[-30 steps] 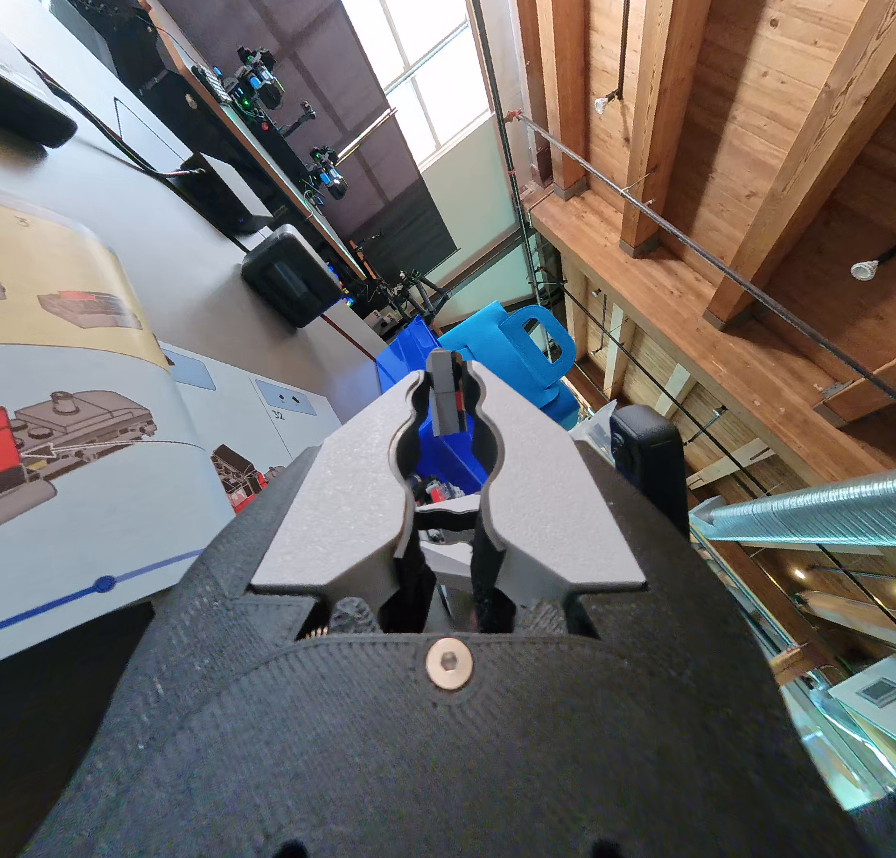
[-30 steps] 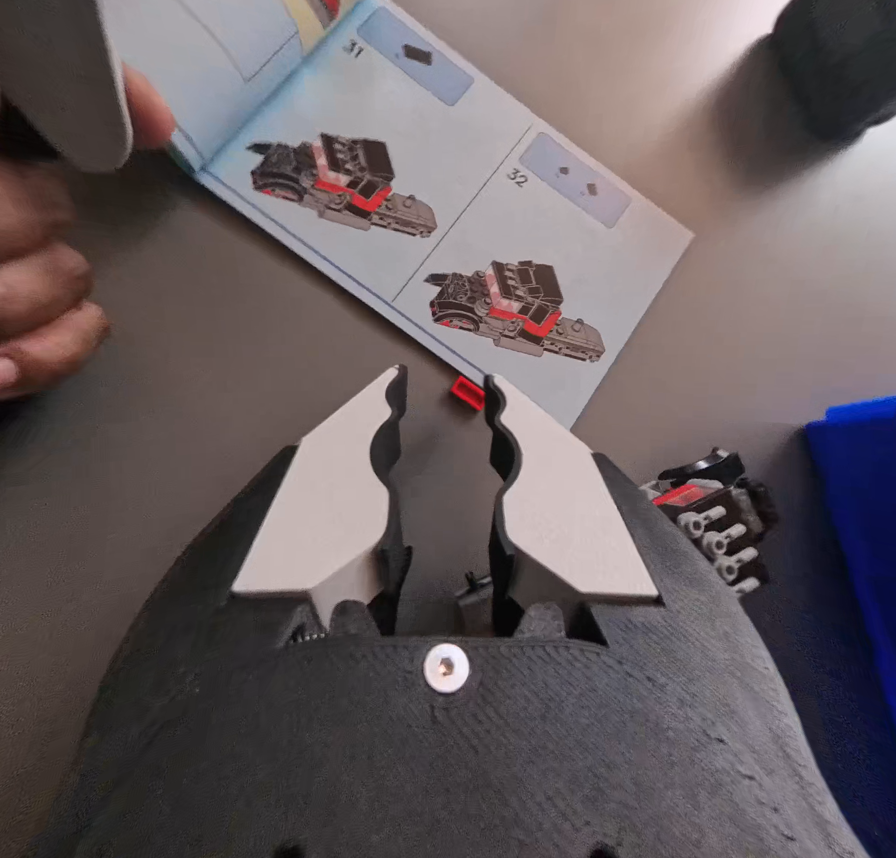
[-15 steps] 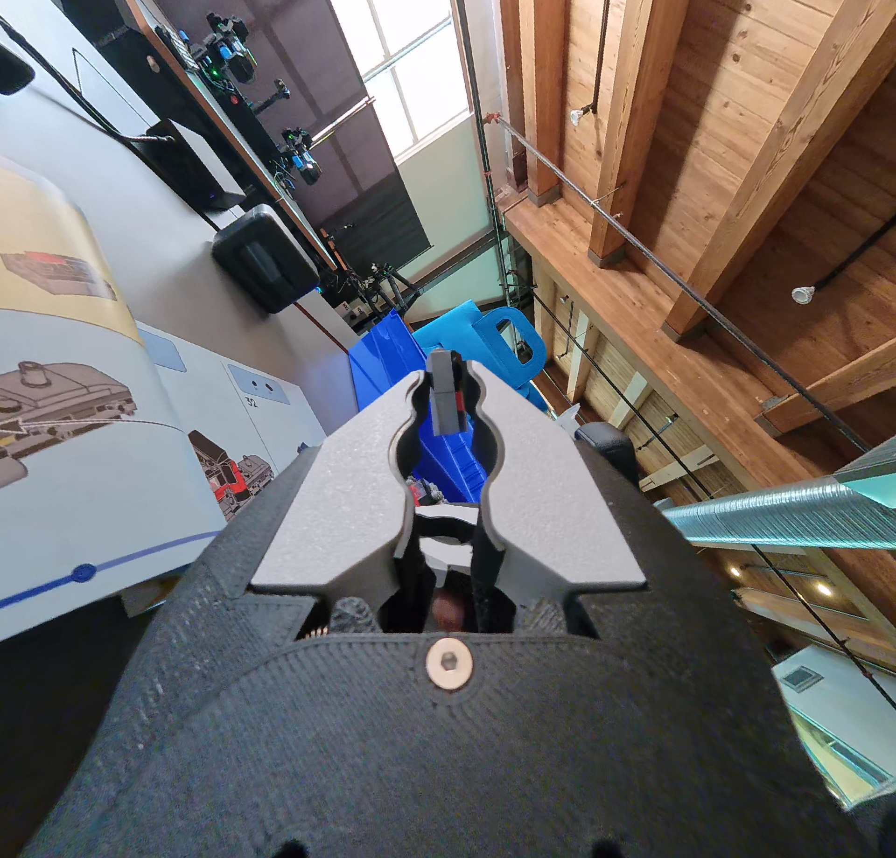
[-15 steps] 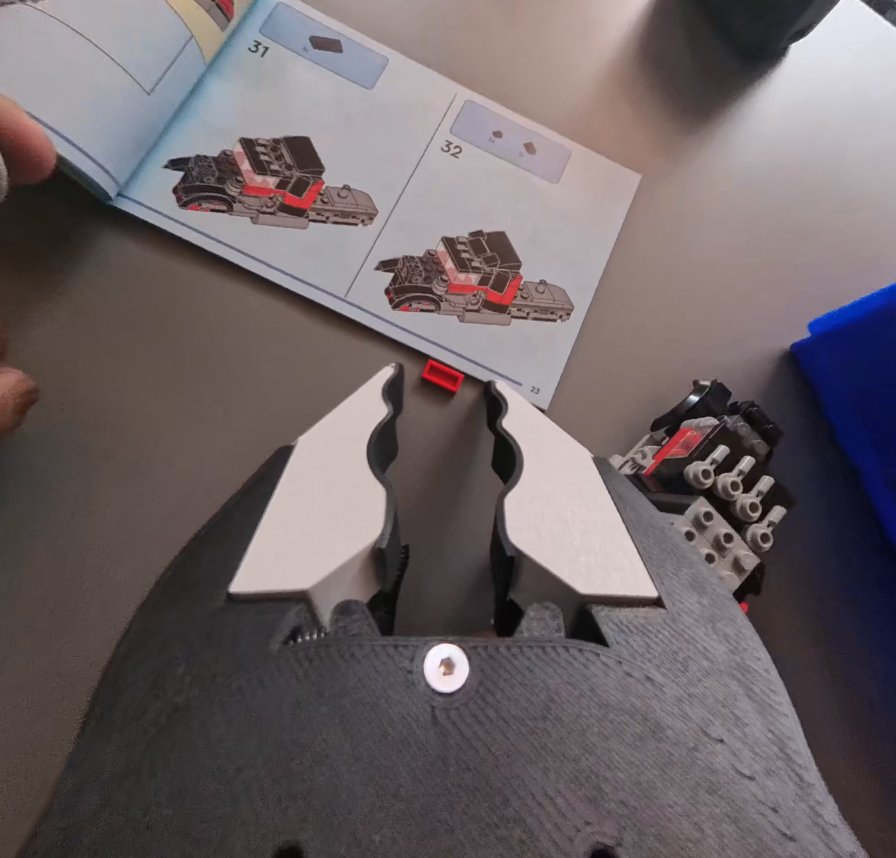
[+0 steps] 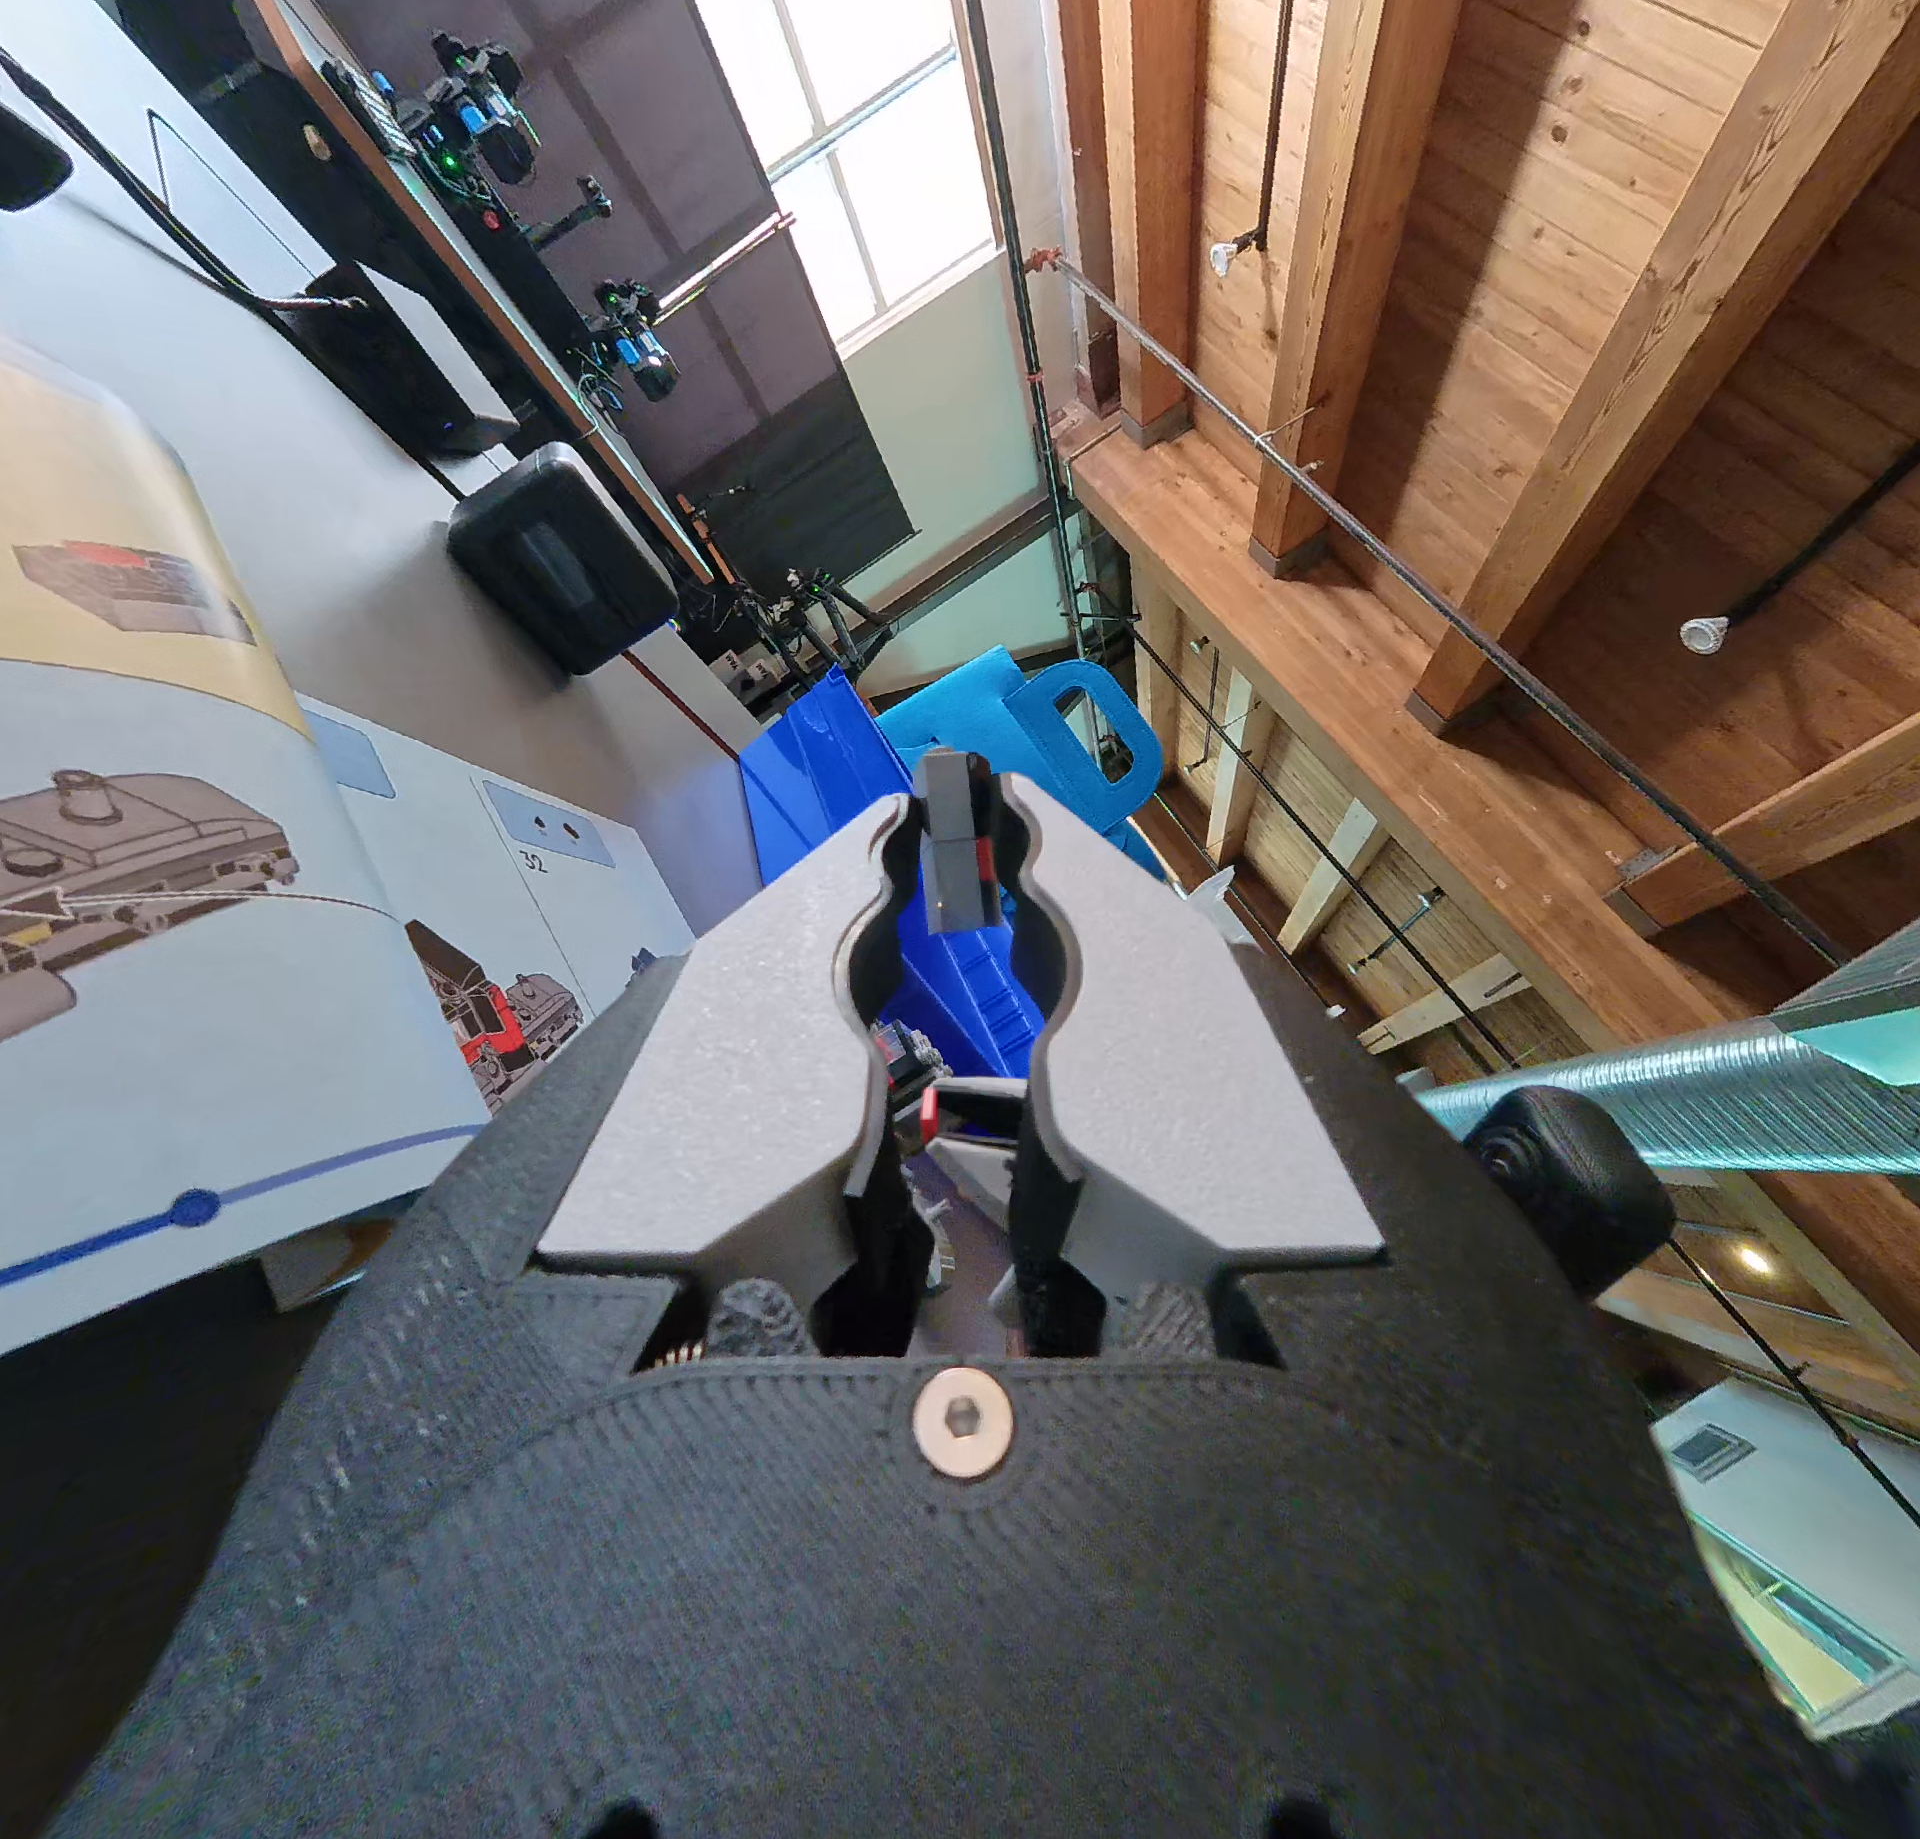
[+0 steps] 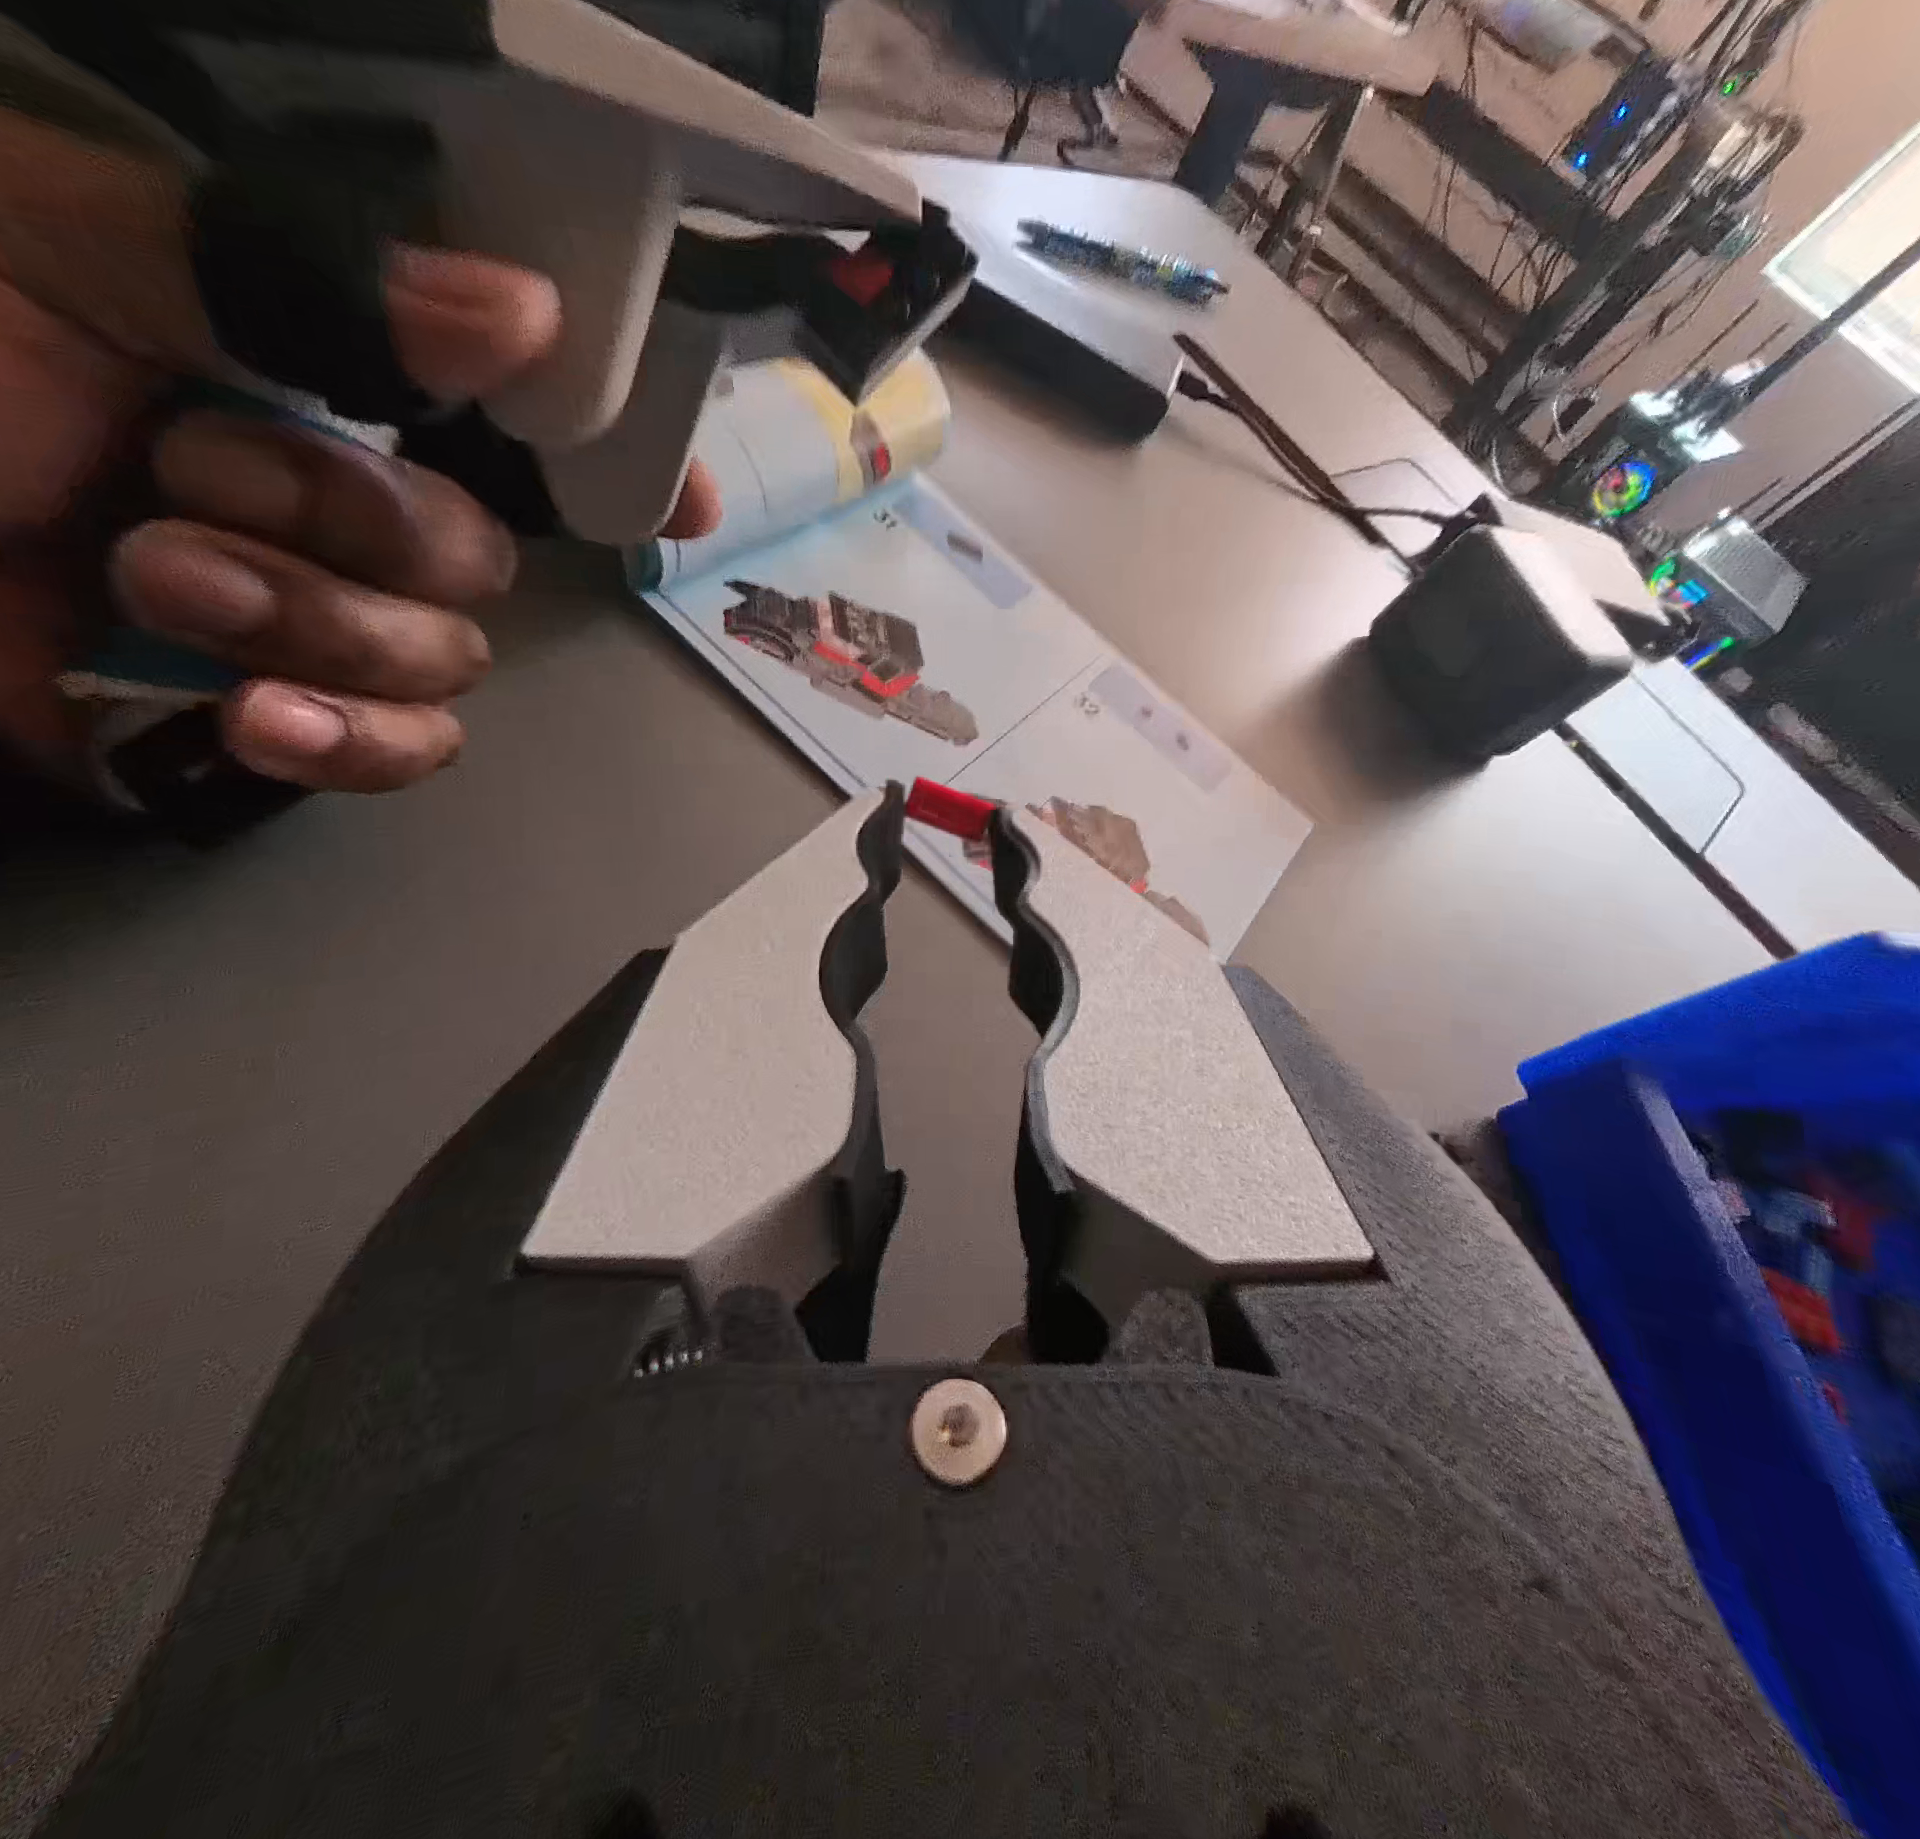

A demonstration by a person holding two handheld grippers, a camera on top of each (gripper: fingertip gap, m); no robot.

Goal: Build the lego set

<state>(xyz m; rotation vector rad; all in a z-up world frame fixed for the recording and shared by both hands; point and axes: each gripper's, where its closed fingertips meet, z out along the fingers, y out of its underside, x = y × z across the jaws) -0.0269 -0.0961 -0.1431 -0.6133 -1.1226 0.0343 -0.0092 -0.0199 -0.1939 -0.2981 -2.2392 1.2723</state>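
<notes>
Pinching a small red piece (image 6: 945, 810) between its fingertips, the right gripper (image 6: 940, 821) hangs just above the table (image 6: 364, 958), over the near edge of the open booklet (image 6: 1049, 688). The piece sits crosswise at the very tips, and the jaws stand only as far apart as its width. Whether it is clear of the table cannot be told from this low angle.

Up and to the left in the same view, a hand (image 6: 260, 563) holds the left gripper (image 5: 961, 823) raised off the table, tilted, with a dark and red sub-assembly (image 5: 958, 854) clamped at its tips. In the left wrist view this shows as a thin grey stack with a red layer, gripped edge-on between the closed fingers and pointing up toward the wooden ceiling (image 5: 1507, 387).

Judging from this, the step in hand is joining the red piece to the held sub-assembly, as the booklet's open pages seem to show. The next move calls for lifting the red piece, turning it so its underside faces the studs, and bringing the two grippers together squarely; the shallow tip grip may let the piece twist or pop out under pressure.

Farther right, a blue bin (image 6: 1714, 1270) of loose parts stands at the table's near right edge. Beyond the booklet sits a black box (image 6: 1496, 646), near the far edge.
</notes>
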